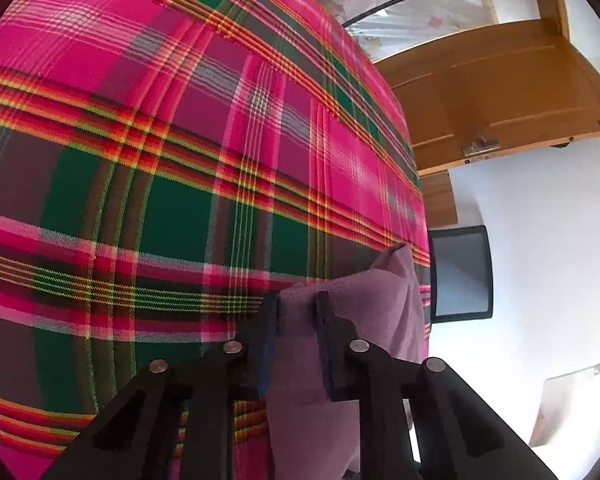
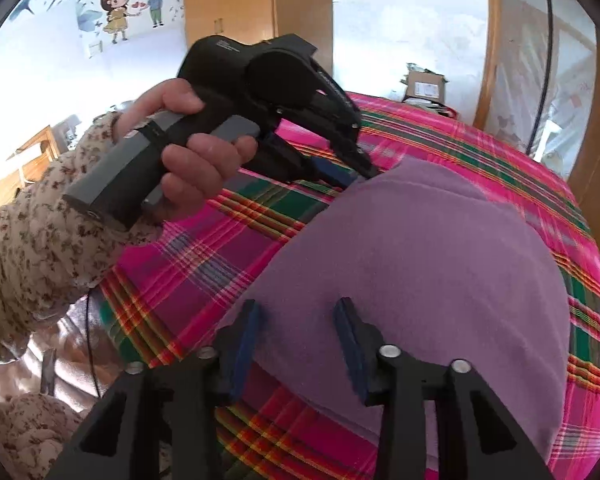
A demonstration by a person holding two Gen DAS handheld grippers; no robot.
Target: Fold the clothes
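garment: purple cloth [image 2: 412,272] lies on plaid bedspread [image 1: 172,152]
left gripper [image 1: 298,312]: pinching cloth's edge (a fold bunched between pads)
right gripper [image 2: 298,320]: spread, fingers over cloth's near edge

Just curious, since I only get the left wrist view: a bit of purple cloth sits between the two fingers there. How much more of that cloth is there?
Observer: Plenty. In the right wrist view the purple garment spreads wide across the plaid cover.
Operator: Who is holding the thing my camera sits on?
Observer: A hand in a flowered sleeve grips the handle of the left hand-held gripper.
Operator: Is there a second one?
Observer: Yes, the right hand-held gripper stands open over the garment's near edge.
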